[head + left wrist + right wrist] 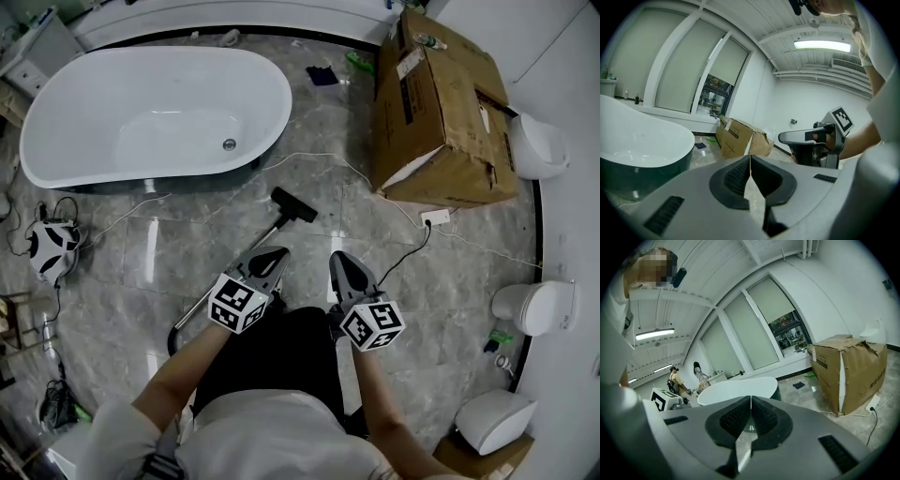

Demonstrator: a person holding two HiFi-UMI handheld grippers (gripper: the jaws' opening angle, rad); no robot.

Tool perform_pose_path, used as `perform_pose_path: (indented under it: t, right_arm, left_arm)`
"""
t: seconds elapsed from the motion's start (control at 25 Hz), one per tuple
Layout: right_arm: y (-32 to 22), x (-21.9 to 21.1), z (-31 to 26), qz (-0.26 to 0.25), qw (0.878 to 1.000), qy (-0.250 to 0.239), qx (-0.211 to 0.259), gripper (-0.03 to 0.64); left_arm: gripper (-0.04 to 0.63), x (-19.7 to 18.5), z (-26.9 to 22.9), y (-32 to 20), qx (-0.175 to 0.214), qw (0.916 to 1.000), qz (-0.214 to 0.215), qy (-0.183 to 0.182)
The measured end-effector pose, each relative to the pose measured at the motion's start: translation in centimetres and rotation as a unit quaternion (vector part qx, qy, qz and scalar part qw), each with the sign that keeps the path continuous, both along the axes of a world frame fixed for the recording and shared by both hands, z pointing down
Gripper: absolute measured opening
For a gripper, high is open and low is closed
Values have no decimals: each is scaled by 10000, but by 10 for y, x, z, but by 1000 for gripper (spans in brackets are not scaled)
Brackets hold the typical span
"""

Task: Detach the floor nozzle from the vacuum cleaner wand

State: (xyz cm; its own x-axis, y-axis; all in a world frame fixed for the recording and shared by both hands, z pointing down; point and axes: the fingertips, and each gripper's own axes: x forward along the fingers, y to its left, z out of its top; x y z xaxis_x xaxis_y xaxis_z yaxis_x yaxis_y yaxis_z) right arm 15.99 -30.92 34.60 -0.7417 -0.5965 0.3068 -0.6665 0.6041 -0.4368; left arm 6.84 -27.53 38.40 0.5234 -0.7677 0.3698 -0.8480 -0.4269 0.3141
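The left tongs point(273, 257) and the right tongs point(340, 264) are both squeezed shut, with nothing in them. The black floor nozzle point(293, 205) lies just ahead of the left tongs, joined to the wand point(270, 230), which runs back under them.

Light is bright and even throughout. In the left gripper view a long white ceiling strip lamp point(821, 45) glows nearly blown out; a second strip lamp point(655, 334) shines in the right gripper view. The glossy grey marble floor point(187, 244) carries pale streaks of glare, and the white oval bathtub point(155, 112) casts only a thin soft shadow along its base. Both gripper views are fisheye, with black corners and bowed straight lines. The grey bodies of the left hand-held gripper point(750, 157) and right hand-held gripper point(750, 397) look soft close to the lens.
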Motion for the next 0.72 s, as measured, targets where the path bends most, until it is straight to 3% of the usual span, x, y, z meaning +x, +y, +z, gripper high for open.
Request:
perform_pose_path:
  t: [0.32,0.72]
  right_arm:
    - [-56,4,25,-431,9985,310,137,17]
    - [-103,-3,119,-1278,9907,468,-91,17]
  left_arm:
    - [15,-3,30,-37,-128,9997,-182,-133]
    - [15,-2,117,-79,-361,9960,-791,-192]
